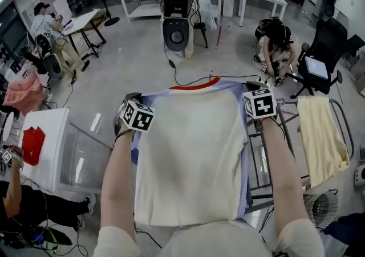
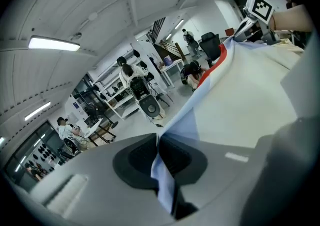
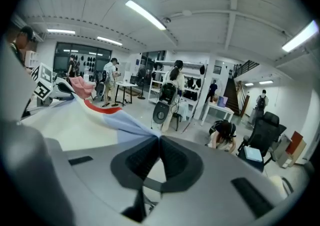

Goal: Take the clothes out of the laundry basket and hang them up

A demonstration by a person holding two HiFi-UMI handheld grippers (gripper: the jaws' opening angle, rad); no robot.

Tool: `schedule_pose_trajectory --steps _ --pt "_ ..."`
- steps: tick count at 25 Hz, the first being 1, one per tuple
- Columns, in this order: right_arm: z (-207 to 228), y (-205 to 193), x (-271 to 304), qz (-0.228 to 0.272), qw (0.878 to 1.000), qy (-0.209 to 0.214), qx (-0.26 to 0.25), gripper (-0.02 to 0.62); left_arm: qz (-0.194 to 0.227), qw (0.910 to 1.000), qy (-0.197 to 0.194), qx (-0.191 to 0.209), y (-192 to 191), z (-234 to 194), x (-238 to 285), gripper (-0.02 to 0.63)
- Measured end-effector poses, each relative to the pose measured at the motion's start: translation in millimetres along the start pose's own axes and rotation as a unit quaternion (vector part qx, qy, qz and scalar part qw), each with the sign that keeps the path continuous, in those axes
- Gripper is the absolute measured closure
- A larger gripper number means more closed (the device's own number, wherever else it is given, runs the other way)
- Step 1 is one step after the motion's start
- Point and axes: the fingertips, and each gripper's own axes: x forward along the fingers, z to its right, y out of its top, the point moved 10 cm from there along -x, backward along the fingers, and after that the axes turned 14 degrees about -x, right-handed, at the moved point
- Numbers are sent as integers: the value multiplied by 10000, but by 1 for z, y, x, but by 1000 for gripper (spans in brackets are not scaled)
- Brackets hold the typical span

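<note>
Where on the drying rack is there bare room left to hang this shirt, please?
The bare rails between the shirt and the cream cloth are free. The rack's right side is taken by that cloth. The left gripper and right gripper are both shut on the shirt.

Right tool pinches shirt — its shoulder, perhaps.

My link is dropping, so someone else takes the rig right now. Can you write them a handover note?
Left gripper: shut on the light-blue shoulder fabric of the T-shirt.
Right gripper: shut on the other shoulder.
The T-shirt hangs spread between them, by the drying rack.
Done: a yellow cloth lies over the rack.
Left: lay the T-shirt on the rack. I cannot make out the basket.
</note>
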Motion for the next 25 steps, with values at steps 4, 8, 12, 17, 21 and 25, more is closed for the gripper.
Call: schedule_pose_trajectory --steps 4,8,12,17,21,25 --pt "-18 -7 19 -367 9992 76 -119 580 -406 9987 -299 -37 -18 1 20 540" --pt "-25 -22 29 -873 9960 201 -30 532 -746 9944 -739 -146 -31 1 28 420" --pt "-37 -34 27 -1305 9899 506 -228 410 -762 9914 -968 -431 -36 -15 22 314" --pt "-43 -41 -3 -972 9942 467 40 405 -153 9936 -847 -735 -30 -19 -8 297" --pt "-55 -41 -48 -506 9974 511 -33 408 336 9903 -948 -963 -22 7 -51 408" --pt "-75 -40 -97 -64 9975 698 -121 411 694 9810 -1397 -1151 -18 51 -105 454"
